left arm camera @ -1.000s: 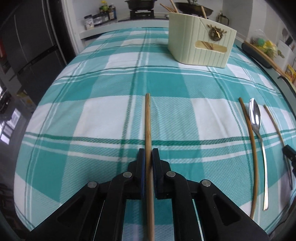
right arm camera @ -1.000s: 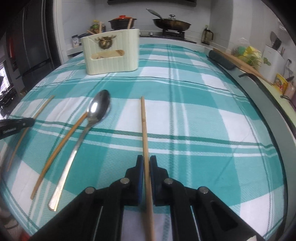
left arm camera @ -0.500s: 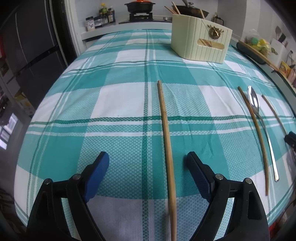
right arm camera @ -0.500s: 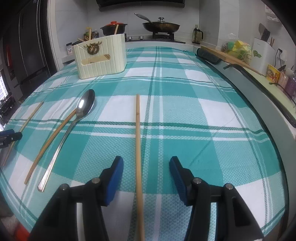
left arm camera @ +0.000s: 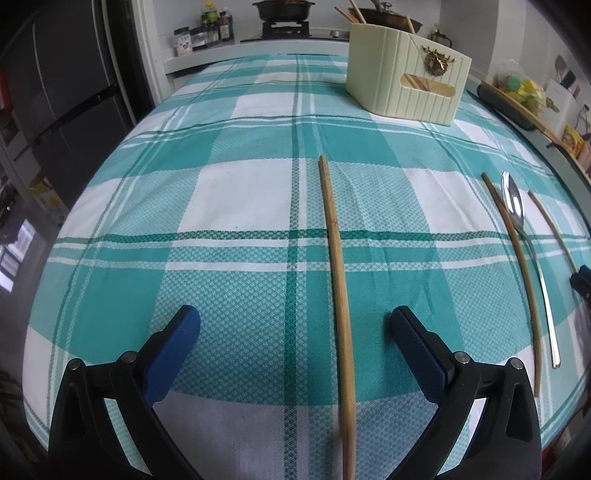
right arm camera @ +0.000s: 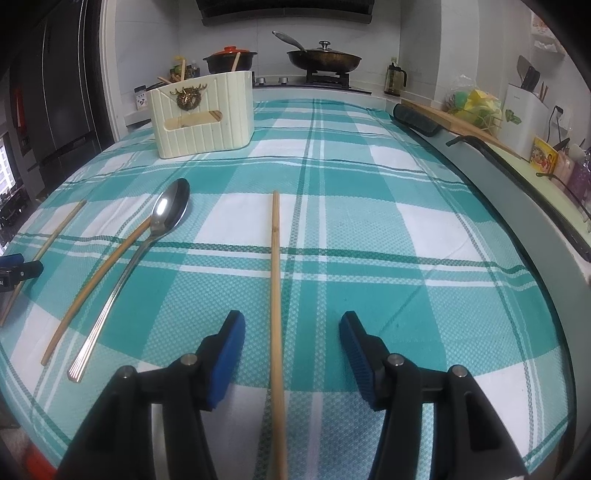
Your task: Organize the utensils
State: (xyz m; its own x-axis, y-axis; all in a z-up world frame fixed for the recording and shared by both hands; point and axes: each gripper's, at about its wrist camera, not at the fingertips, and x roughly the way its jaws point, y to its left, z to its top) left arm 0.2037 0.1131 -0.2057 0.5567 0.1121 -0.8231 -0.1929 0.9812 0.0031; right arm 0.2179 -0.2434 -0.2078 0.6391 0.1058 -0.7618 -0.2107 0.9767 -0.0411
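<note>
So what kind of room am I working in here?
Most likely a home kitchen: a gas stove carrying a lidded frying pan sits behind the checked tablecloth, and a tall dark fridge stands at one side.

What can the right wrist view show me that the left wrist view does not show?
Only the right wrist view shows the open right gripper straddling its chopstick, and a glass jar by the stove.

Only the left wrist view shows the open left gripper straddling another chopstick, plus spice bottles.

Both show the cream utensil holder, the metal spoon, the chopstick beside it and the checked tablecloth.
</note>
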